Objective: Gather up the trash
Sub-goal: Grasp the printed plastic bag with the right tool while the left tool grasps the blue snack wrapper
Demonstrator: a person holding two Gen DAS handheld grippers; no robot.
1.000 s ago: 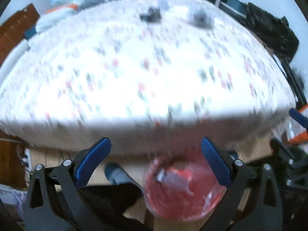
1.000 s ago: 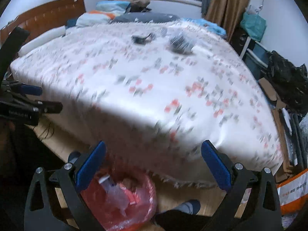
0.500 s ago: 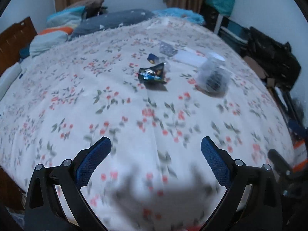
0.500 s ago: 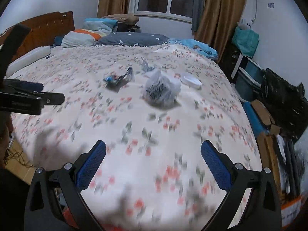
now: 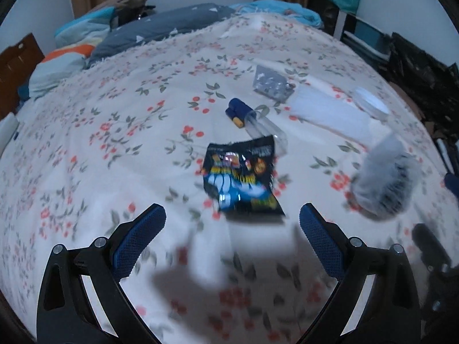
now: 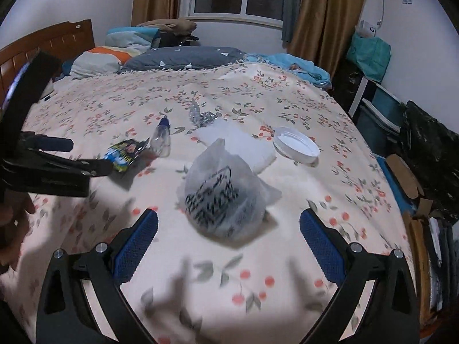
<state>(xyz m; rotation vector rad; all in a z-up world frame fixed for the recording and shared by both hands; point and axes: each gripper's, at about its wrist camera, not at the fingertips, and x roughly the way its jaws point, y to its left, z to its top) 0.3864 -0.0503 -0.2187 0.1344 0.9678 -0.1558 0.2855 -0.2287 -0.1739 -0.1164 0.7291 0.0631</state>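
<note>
left gripper wide, empty, over bed | wrapper flat just ahead of its jaws | right gripper wide, empty | bag sits just ahead between its fingers | tube, blister pack, lid lie beyond

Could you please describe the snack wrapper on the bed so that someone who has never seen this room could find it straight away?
Start at the floral bedspread covering the bed and look near its middle, where the litter is scattered. The snack wrapper lies flat, just nearer than a clear tube with a blue cap. It is the only dark piece, black with bright blue and yellow print; its neighbours are white, clear or silvery.
</note>
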